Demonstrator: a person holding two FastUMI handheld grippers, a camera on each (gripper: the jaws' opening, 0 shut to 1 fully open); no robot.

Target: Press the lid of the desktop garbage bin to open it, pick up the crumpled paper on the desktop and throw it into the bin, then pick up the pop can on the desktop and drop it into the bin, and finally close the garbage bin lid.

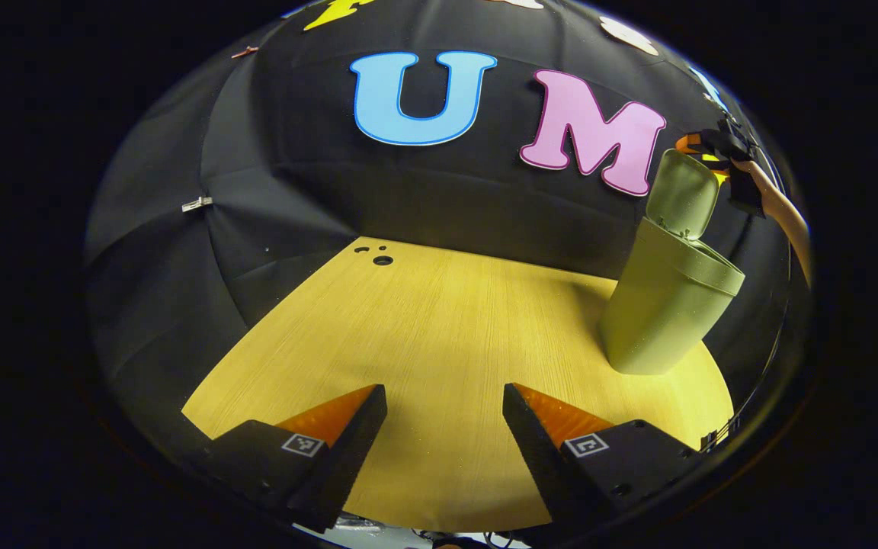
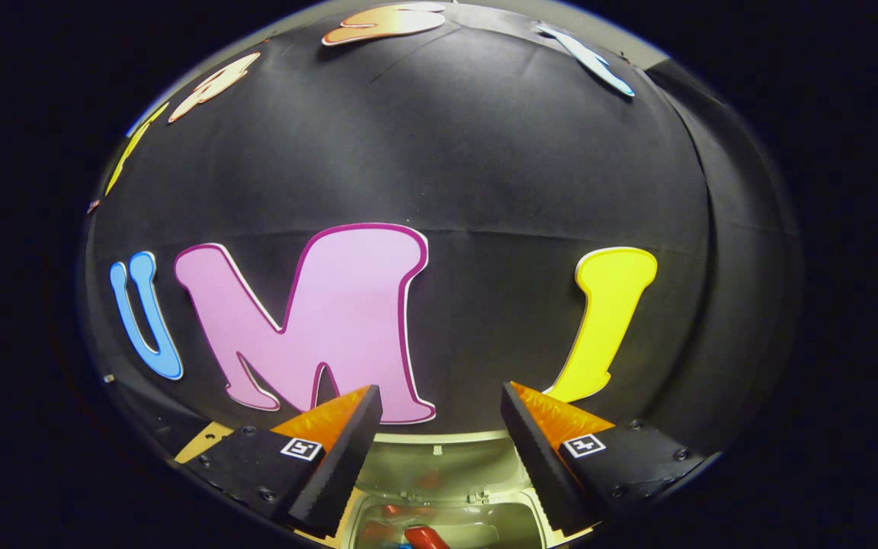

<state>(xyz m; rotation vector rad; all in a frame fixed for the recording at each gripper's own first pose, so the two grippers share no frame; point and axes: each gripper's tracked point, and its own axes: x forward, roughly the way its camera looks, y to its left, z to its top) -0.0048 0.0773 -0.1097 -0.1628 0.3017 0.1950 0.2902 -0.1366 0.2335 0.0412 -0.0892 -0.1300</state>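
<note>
above open bin (image 2: 439, 488), right gripper (image 2: 439, 404) agape

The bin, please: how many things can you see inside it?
1 for certain: a red item low in the open bin, below the right claw. Blurred reddish patches beside it may be others; more may be hidden.

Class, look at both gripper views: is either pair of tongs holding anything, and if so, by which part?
Nothing is held. The left tongs stand open over the bare table. The right tongs stand open above the open garbage bin, empty.
</note>
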